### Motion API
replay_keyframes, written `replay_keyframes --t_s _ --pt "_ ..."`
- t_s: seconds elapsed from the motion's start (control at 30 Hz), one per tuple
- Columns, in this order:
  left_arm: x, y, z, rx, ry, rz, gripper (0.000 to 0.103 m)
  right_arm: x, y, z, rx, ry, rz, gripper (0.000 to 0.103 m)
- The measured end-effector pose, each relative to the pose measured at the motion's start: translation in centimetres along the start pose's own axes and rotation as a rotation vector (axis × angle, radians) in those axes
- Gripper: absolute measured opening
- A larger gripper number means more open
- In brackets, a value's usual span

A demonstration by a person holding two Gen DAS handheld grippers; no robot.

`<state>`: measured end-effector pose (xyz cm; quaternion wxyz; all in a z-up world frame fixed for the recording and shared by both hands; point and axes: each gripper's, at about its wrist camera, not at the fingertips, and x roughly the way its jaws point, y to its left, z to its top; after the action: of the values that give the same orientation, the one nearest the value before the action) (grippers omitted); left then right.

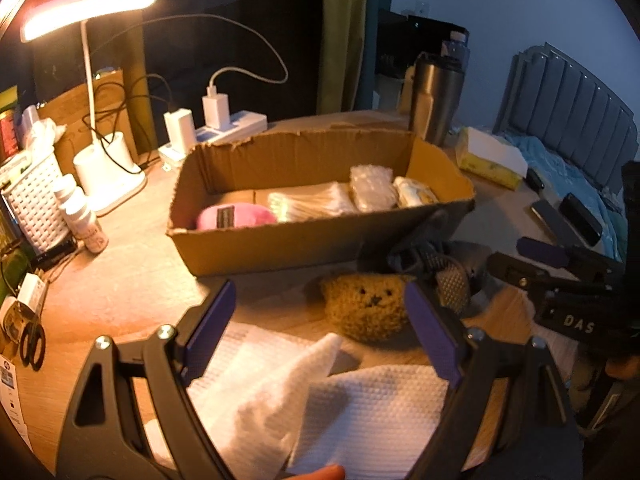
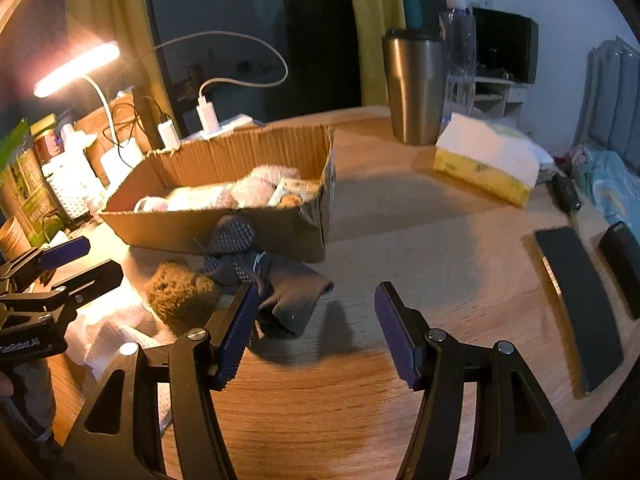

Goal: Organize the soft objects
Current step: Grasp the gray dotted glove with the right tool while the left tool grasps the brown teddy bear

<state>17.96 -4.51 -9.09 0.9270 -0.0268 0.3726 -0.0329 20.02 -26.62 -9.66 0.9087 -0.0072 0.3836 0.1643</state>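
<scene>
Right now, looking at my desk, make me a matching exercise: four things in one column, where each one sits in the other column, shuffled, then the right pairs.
Things:
1. pink plush
2. knitted bear
3. steel tumbler
4. white paper towel

Places:
A. on the desk, just outside the cardboard box's near wall
B. under the open left tool
C. inside the cardboard box
D. standing beyond the box, by the tissue pack

Pairs: 1-C, 2-A, 3-D, 4-B
</scene>
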Motion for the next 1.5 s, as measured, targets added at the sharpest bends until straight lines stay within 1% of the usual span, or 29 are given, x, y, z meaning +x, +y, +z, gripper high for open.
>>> replay_keyframes --t_s 0.1,0.17,0.3,0.57,0.63,0.7,0.8,0.87,1.0,1.2,1.37,1.4,1.47,1.5 --pt "0.5 0.1 -0.3 0.001 0.013 -0.02 0.087 0.9 0.4 0.0 -0.004 0.015 0.015 0.064" --pt "0.7 0.0 -0.3 0.011 0.015 -0.013 0.087 1.4 0.8 0.1 -0.006 0.023 0.028 0.064" --pt "1.4 0.2 -0.3 0.007 0.033 -0.032 0.087 2.6 1.5 0.4 -0.016 0.04 0.043 0.064" --pt "2.5 -0.2 -0.2 0.014 0.065 -0.057 0.087 4.5 1.7 0.4 -0.026 0.083 0.044 0.063" --pt "2.8 -0.6 -0.2 0.024 0.073 -0.064 0.087 4.5 1.8 0.3 -0.043 0.086 0.041 0.057" --pt "3.1 -1.1 -0.1 0.035 0.078 -0.07 0.087 4.6 1.7 0.2 -0.054 0.091 0.033 0.042" --pt "3.8 -1.8 -0.1 0.045 0.095 -0.075 0.087 4.3 1.0 0.1 -0.047 0.085 0.032 0.033" --pt "4.4 -2.2 -0.3 0.052 0.112 -0.074 0.087 4.1 0.5 0.1 -0.039 0.079 0.032 0.031" --pt "5.4 -3.0 -0.4 0.064 0.145 -0.073 0.087 3.5 -0.8 -0.1 -0.021 0.066 0.026 0.021" --pt "6.6 -3.5 -0.5 0.061 0.185 -0.075 0.087 2.7 -2.2 -0.3 0.0 0.049 0.022 0.019" --pt "7.0 -4.1 -0.6 0.078 0.192 -0.078 0.086 2.2 -3.0 -0.3 0.019 0.033 0.024 0.018" --pt "7.0 -4.2 -0.6 0.081 0.193 -0.079 0.084 2.1 -3.1 -0.3 0.021 0.03 0.023 0.017" --pt "6.9 -4.4 -0.5 0.093 0.188 -0.074 0.072 1.9 -3.2 -0.4 0.019 0.025 0.02 0.016" --pt "6.9 -4.4 -0.5 0.094 0.187 -0.074 0.071 1.9 -3.2 -0.4 0.018 0.022 0.019 0.015"
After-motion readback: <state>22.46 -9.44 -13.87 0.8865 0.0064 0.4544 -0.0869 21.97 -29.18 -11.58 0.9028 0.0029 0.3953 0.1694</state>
